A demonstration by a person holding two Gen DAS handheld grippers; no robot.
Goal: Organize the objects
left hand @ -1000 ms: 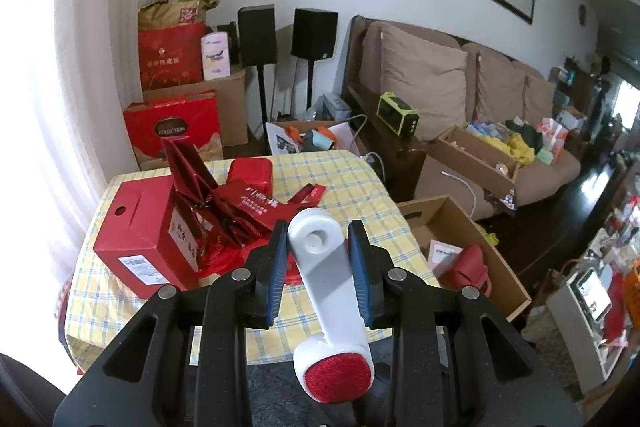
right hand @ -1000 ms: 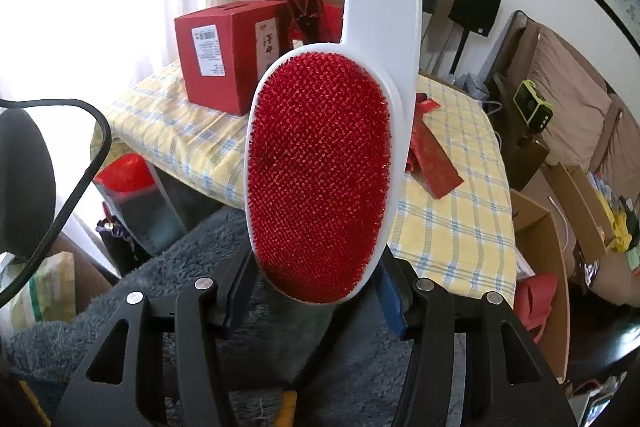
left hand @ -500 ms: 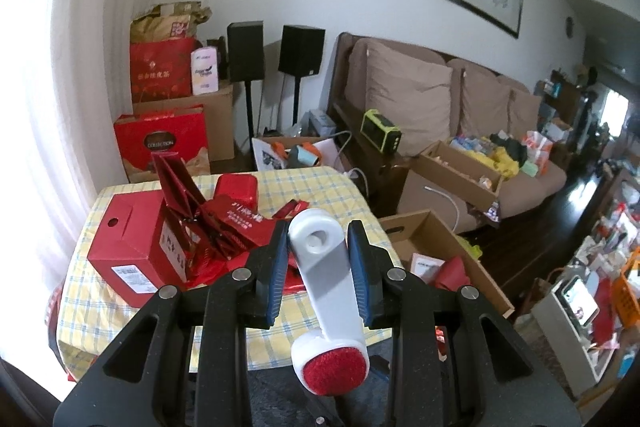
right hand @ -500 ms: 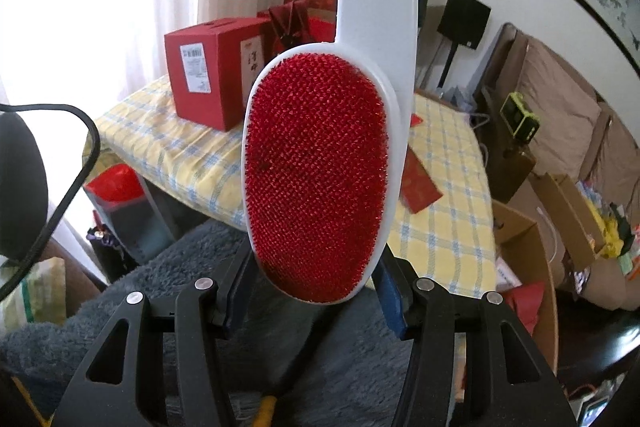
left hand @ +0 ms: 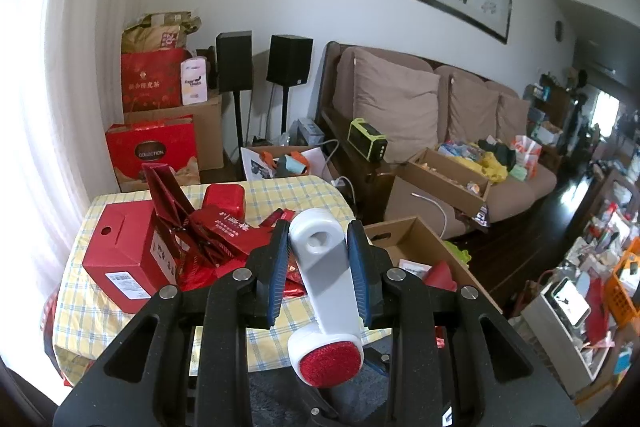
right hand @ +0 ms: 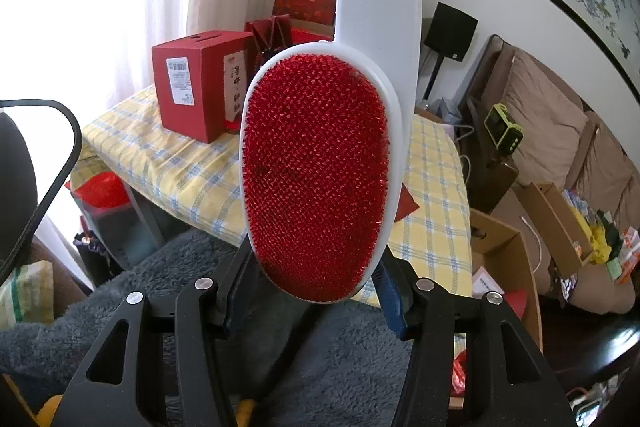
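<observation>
Now you hold the white plastic lint brush with its red bristle pad (right hand: pixel 316 179) above the yellow checked table (right hand: pixel 188 171); left gripper (left hand: pixel 320 263) jaws pinch its handle, right gripper (right hand: pixel 312 291) jaws flank the head, contact unclear; keep it level.

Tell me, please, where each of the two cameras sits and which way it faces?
Left wrist: sits on the left gripper, looking along its fingers past the lint brush handle to the checked table and sofa; only gripper fingers show.
Right wrist: sits on the right gripper, facing the brush's red pad; only gripper fingers show.
Shared: brush, table, red box, sofa.
</observation>
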